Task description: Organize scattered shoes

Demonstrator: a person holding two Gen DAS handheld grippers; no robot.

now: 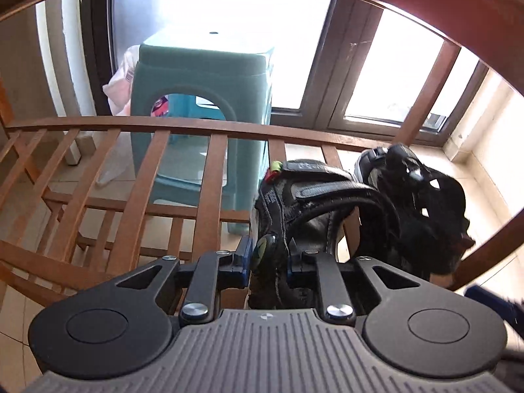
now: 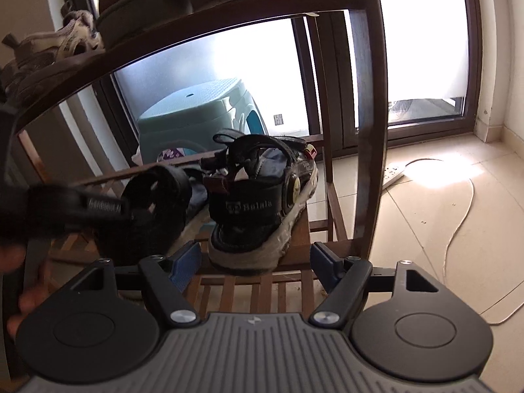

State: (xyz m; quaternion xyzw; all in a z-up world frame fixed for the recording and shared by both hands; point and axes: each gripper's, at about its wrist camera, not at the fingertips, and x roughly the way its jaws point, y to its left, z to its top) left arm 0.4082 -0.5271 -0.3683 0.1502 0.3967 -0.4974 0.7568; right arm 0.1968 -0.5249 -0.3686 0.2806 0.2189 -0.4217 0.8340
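Observation:
My left gripper (image 1: 267, 263) is shut on the heel of a black strapped sandal (image 1: 304, 203) and holds it over the slatted shelf of a wooden shoe rack (image 1: 183, 177). A second black sandal (image 1: 422, 206) sits just to its right. In the right wrist view, my right gripper (image 2: 255, 258) is open and empty, its fingers either side of the heel of a black sandal with a white sole (image 2: 265, 203) that rests on the rack's shelf. The left gripper's body (image 2: 65, 209) shows at the left, at the other sandal (image 2: 157, 203).
A teal plastic stool (image 1: 203, 104) stands behind the rack by the window. Grey and beige shoes (image 2: 49, 49) lie on the shelf above. A white power strip (image 2: 393, 172) and cable (image 2: 458, 229) lie on the tiled floor to the right.

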